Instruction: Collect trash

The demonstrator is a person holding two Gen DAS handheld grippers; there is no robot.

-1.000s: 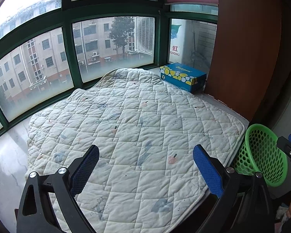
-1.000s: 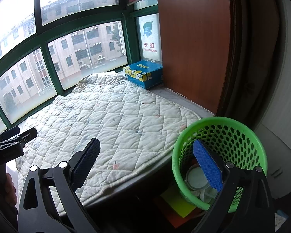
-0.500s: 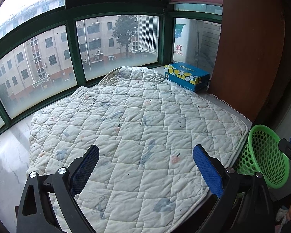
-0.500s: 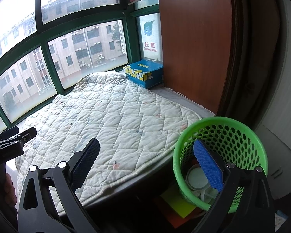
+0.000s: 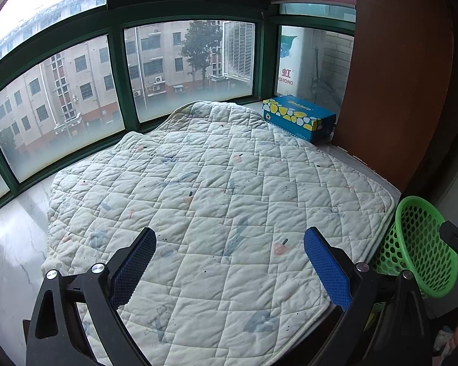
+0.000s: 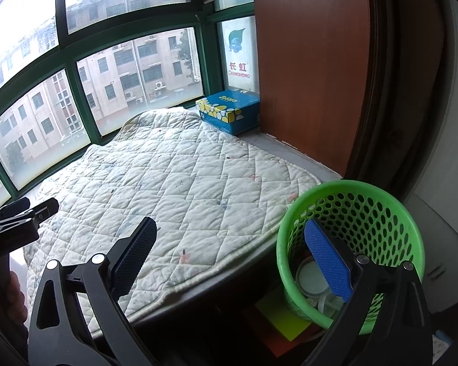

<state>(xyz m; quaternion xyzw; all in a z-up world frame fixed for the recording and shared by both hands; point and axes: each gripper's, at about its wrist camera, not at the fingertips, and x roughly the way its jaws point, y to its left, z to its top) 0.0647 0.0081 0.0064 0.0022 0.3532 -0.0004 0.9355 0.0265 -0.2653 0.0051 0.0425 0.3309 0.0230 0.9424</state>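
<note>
Both my left gripper (image 5: 229, 262) and right gripper (image 6: 230, 253) gape wide and empty, trash sits in the green basket (image 6: 378, 195), and swinging right risks tipping it.

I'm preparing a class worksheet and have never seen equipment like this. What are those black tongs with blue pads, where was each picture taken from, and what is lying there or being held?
No robot here: a person holds a pair of tongs in each hand, each with its own camera looking along the fingers. One picture is from the left tongs, the other from the right tongs. Both are open and hold nothing. Below lies a white quilted pad on a window ledge, with a blue tissue box in the far corner. Beside the ledge stands a green mesh bin with a few discarded items inside.
</note>
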